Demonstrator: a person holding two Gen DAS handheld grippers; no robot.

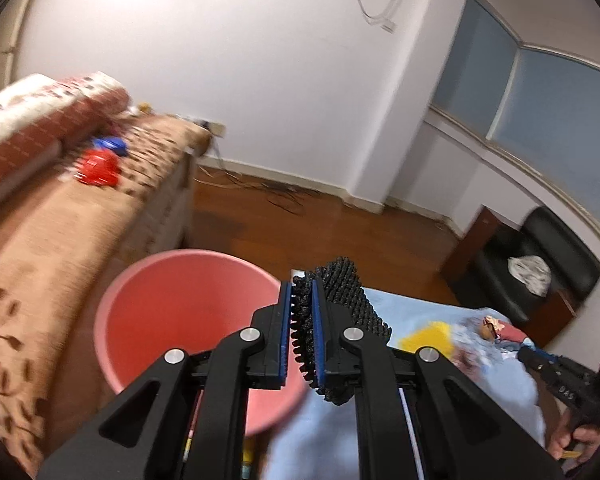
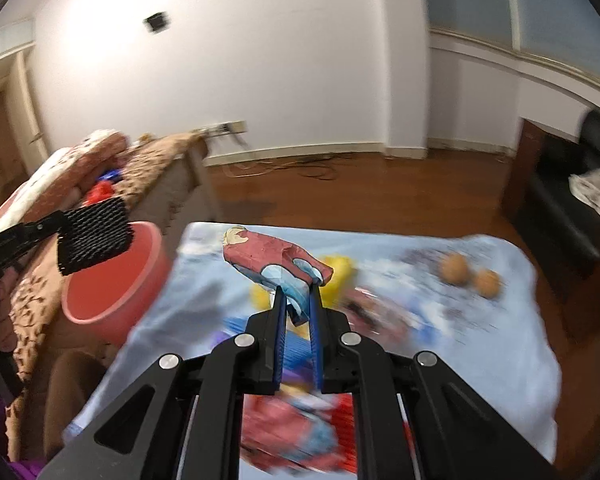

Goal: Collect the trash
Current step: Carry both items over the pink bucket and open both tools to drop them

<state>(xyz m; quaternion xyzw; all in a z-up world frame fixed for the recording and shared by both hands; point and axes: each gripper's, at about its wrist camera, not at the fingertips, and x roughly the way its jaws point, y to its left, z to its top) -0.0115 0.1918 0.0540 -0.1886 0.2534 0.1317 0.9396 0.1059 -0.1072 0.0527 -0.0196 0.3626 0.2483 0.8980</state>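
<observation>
Risk first: black foam mesh pinched only along one edge in the left gripper, most of it hanging free beside the jaws, so likely to slip or swing and land outside the pink bin if let go too soon. Same worry on the right: red wrapper caught by one thin corner, the rest sticking out beyond the tips, easily dropped short of the bin.

Left gripper nearly closed, clamped on the mesh, just over the bin's near rim. Right gripper also nearly closed, gripping the wrapper, well to the right of the bin and above the blue printed cloth. Two brown balls further right of the bin, lying on the cloth, untouched. Motion blur throughout, so finer detail unclear.
</observation>
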